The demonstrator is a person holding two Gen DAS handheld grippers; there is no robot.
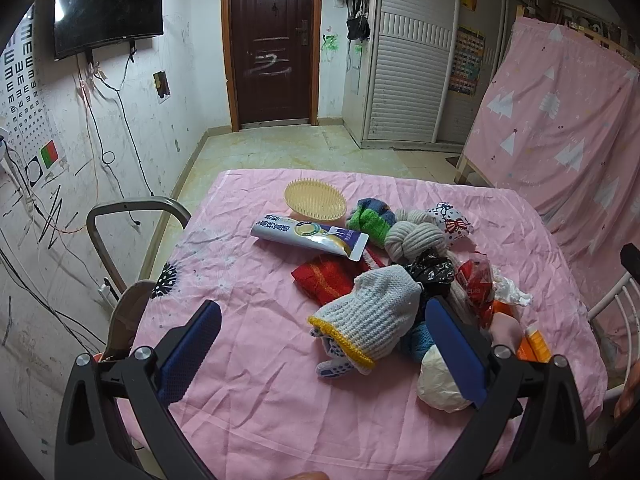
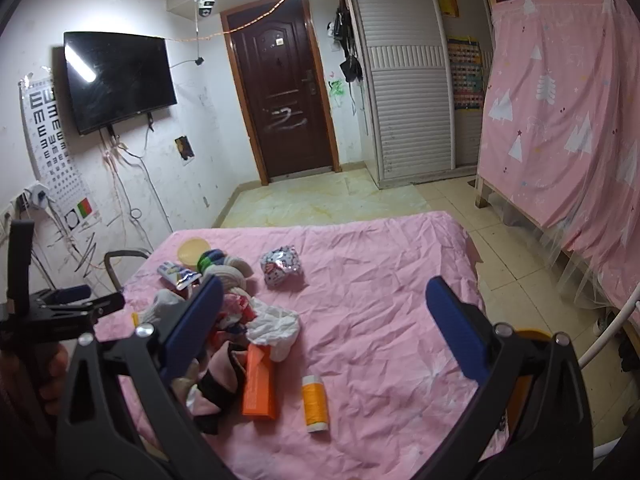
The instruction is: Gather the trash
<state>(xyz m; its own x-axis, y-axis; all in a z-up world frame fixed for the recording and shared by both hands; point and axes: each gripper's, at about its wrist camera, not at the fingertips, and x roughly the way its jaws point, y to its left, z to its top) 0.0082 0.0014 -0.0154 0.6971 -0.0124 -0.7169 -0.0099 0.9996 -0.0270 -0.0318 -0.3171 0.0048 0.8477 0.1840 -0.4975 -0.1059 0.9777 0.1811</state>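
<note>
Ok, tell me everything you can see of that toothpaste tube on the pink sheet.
The toothpaste tube is a flattened, soft-looking plastic tube, white and purple with a gold round emblem and printed characters. It lies on its side on the pink sheet, crimped end pointing toward the pile. It sits just in front of the yellow comb, and its crimped end overlaps the red cloth. Neither gripper touches it.
</note>
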